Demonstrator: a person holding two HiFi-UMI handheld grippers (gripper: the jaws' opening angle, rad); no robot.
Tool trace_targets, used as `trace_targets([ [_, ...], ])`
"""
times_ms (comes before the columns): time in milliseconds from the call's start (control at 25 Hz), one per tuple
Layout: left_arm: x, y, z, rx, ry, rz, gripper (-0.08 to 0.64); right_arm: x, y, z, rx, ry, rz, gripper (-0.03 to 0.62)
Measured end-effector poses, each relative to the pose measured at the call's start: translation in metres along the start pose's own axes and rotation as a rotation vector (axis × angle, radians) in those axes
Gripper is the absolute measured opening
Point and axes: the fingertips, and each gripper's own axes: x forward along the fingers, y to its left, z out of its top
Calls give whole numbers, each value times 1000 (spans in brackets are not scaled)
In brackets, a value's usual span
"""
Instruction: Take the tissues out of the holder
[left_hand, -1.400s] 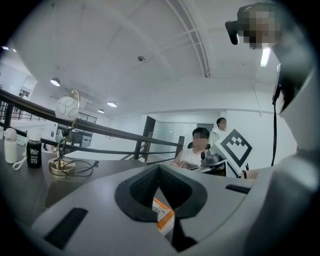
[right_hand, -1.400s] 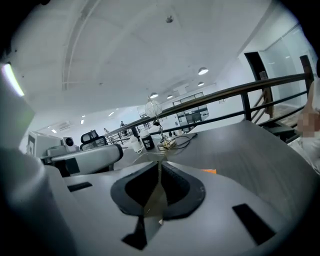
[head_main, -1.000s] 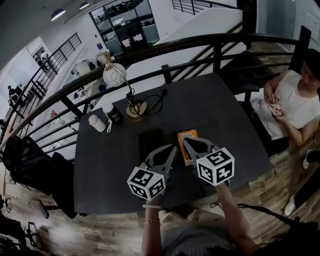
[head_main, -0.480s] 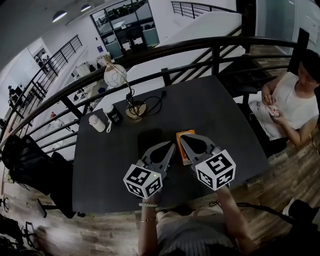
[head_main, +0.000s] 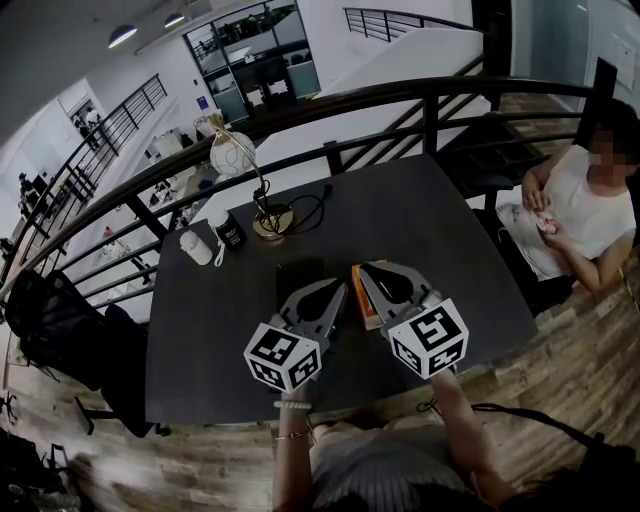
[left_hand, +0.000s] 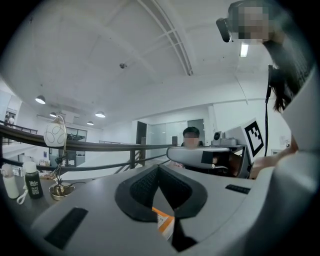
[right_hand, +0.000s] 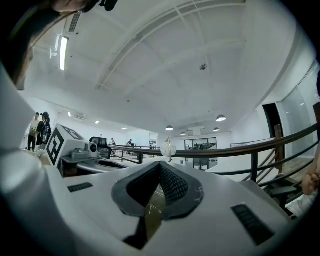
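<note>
On the dark table (head_main: 440, 230) lies a flat black holder (head_main: 298, 277), and just to its right an orange tissue pack (head_main: 362, 303). My left gripper (head_main: 338, 287) hovers over the holder's right edge, its jaws shut and holding nothing. My right gripper (head_main: 366, 272) is over the orange pack, also shut and holding nothing. In the left gripper view the left gripper (left_hand: 159, 167) has its tips together, and a bit of the orange pack (left_hand: 163, 220) shows below them. In the right gripper view the right gripper (right_hand: 160, 164) is closed to a point.
A globe lamp (head_main: 232, 152) with a brass base (head_main: 270, 222) and cable stands at the table's back. A black bottle (head_main: 230, 231) and a white bottle (head_main: 195, 246) stand to its left. A black railing (head_main: 400, 95) runs behind. A seated person (head_main: 585, 210) is at right, a black chair (head_main: 60, 330) at left.
Both grippers have drifted slightly left and toward me over the table. Their jaws stay shut, and the holder and the pack lie as before.
</note>
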Motion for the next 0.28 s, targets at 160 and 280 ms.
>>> trace_targets([
  [160,0,-3,0,-2,2,-2,8,-3,-3,-1,2,-1,-9,12],
  [280,0,-4,1,-3,2,-4,8,-4,-4,-2,3,0,-9,12],
])
